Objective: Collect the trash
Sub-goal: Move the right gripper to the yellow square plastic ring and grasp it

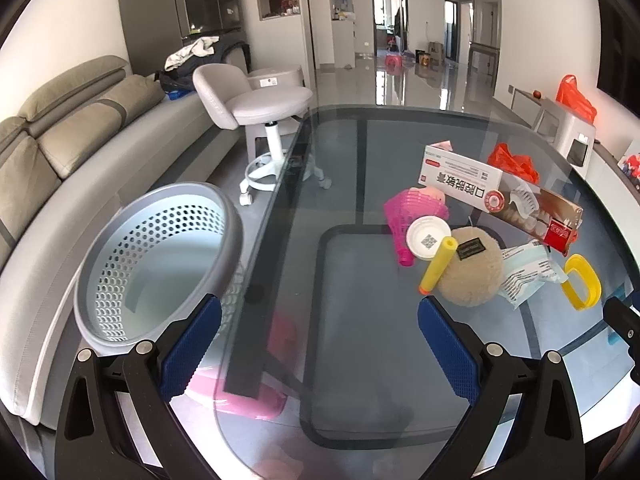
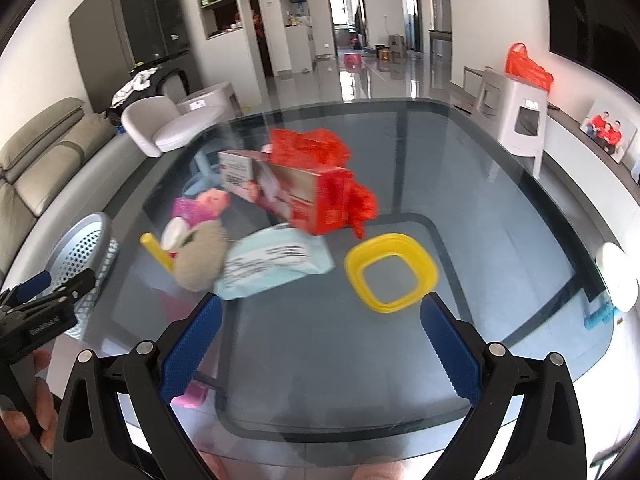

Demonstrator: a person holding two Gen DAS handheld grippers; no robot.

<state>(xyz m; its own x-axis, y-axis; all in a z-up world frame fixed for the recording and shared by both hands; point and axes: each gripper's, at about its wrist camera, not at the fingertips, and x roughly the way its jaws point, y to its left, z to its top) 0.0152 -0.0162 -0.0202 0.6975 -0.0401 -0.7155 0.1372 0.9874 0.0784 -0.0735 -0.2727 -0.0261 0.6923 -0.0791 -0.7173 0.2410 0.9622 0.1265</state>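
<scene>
Looking along the left tool [image 1: 320,316], its blue-padded fingers stand wide apart and empty above the dark glass counter [image 1: 360,320], with the grey perforated plastic waste basket [image 1: 160,264] off the counter's left edge and the trash heaped at the right: a long red-and-white cardboard box [image 1: 496,192], a fuzzy beige round pad [image 1: 472,276], a yellow foam tube [image 1: 438,264] and a white round lid [image 1: 428,238]. From the right wrist view, the right tool [image 2: 320,316] is likewise spread wide and empty, a yellow square plastic ring [image 2: 392,272] and a pale blue printed wrapper [image 2: 276,266] lying just beyond its tips, near a crumpled red plastic bag [image 2: 316,148].
</scene>
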